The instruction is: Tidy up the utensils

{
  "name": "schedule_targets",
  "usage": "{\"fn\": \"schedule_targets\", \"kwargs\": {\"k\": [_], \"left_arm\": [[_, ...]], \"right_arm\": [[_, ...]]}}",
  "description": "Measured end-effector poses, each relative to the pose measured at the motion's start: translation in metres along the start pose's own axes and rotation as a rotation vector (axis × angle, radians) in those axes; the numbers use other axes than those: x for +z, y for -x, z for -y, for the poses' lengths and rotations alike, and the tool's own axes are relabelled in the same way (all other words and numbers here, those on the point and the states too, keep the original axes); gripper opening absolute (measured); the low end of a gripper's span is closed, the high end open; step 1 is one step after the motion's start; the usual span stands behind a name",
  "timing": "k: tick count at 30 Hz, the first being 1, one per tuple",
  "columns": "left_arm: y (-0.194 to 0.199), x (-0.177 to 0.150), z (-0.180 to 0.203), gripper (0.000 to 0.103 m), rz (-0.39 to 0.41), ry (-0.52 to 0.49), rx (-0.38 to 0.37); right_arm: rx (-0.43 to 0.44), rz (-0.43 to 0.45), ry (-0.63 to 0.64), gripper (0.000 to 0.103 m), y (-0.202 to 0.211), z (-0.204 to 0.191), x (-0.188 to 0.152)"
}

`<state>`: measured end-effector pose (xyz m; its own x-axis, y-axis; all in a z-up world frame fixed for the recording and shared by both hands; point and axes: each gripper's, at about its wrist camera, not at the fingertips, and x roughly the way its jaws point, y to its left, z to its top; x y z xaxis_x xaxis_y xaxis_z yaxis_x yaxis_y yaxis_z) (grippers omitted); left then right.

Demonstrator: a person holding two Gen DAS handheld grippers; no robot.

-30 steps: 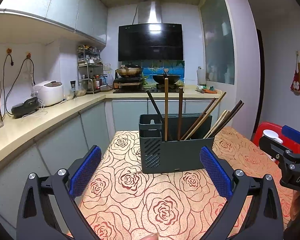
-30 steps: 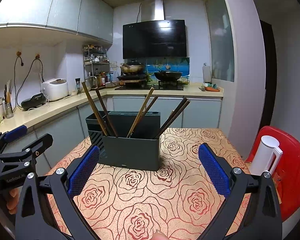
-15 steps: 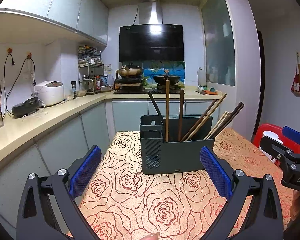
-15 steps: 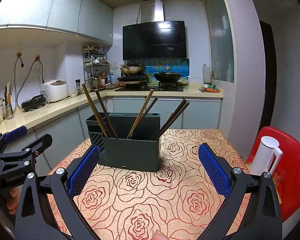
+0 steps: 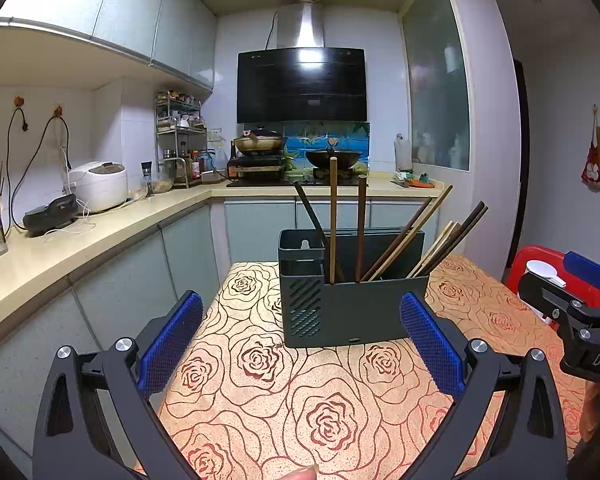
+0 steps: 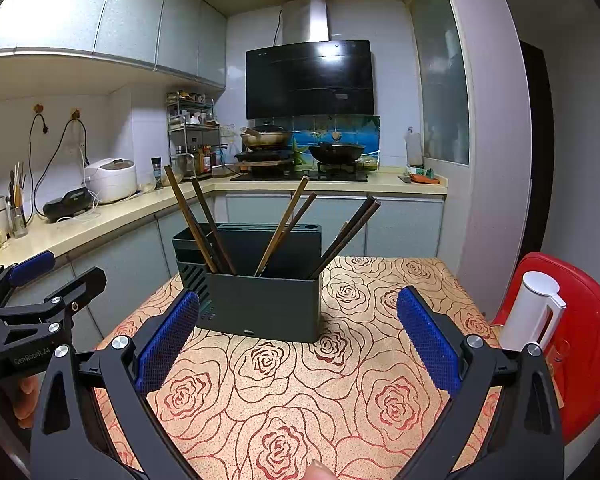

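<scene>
A dark grey utensil holder (image 5: 352,312) (image 6: 264,304) stands on the rose-patterned table (image 5: 300,400) (image 6: 284,392). Several wooden chopsticks (image 5: 333,220) (image 6: 284,224) lean in it at different angles. My left gripper (image 5: 300,340) is open, held back from the holder with nothing between its blue pads. My right gripper (image 6: 296,340) is open too, also short of the holder and empty. The right gripper (image 5: 580,312) shows at the right edge of the left wrist view, and the left gripper (image 6: 24,320) at the left edge of the right wrist view.
A white kettle (image 6: 532,312) sits on a red stool (image 6: 588,344) right of the table. A counter (image 5: 60,240) with a rice cooker (image 5: 98,184) runs along the left. The stove with pans (image 5: 292,152) is at the back.
Both views have shifted very slightly; the holder and chopsticks stay put and both grippers remain open.
</scene>
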<state>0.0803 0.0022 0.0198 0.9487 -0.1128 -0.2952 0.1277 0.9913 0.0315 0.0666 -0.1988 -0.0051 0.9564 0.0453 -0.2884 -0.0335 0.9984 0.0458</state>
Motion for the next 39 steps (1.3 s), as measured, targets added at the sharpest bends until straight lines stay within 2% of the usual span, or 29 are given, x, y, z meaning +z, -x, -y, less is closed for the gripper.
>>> {"fn": "schedule_targets", "kwargs": {"k": [30,39], "left_arm": [[0.0029,-0.0028,0.0049,0.096,0.012,-0.005,0.003],[0.0047,-0.0031,0.0057,0.096,0.038,-0.024,0.023]], "right_arm": [[0.003,-0.009,0.008,0.096,-0.0024,0.0001,-0.0054],[0.001,-0.021,0.012,0.096,-0.0061,0.0021,-0.0060]]}}
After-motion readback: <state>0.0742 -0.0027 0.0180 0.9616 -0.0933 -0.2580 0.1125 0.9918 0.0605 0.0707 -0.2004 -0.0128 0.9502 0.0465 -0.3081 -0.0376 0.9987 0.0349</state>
